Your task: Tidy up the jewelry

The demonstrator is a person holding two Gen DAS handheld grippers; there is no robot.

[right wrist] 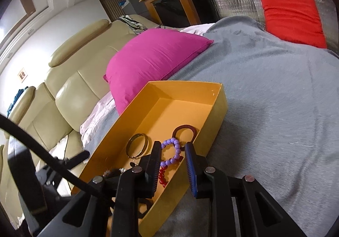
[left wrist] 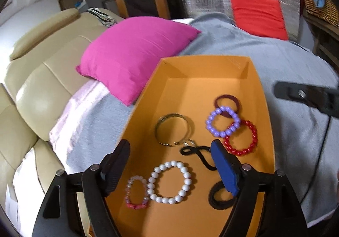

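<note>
My left gripper [left wrist: 171,158] hangs over the near end of the orange box [left wrist: 148,97], its jaws spread wide with nothing between the pads — only the box floor and the jewelry lying on it show in the gap. The box sits on a grey blanket [left wrist: 296,131] spread over a bed, and a pink pillow [left wrist: 135,50] lies just beside its far left corner.

All the jewelry I can see is inside the box. Nearest me lies a white bead bracelet [left wrist: 169,182], touching a smaller pink bracelet [left wrist: 136,194] on its left. A black cord [left wrist: 199,154] snakes from the middle of the floor toward my blue pad. Farther in lies a gold bangle [left wrist: 173,129]. On the right side three rings overlap in a chain: a dark maroon ring [left wrist: 227,102] farthest off, a purple bead bracelet [left wrist: 222,121] lapping over it, and a red bead bracelet [left wrist: 241,138] under the purple one's near edge.

My right gripper [right wrist: 172,160] is at the box's right wall, over that same cluster. Its jaws are only narrowly apart, and I see no grip on anything — the purple beads and the red ones show through the gap, lying on the box floor below the pads. The tip of that gripper pokes into the left view from the right edge.

A red pillow [left wrist: 258,16] lies at the far end of the bed, well apart from the box.
</note>
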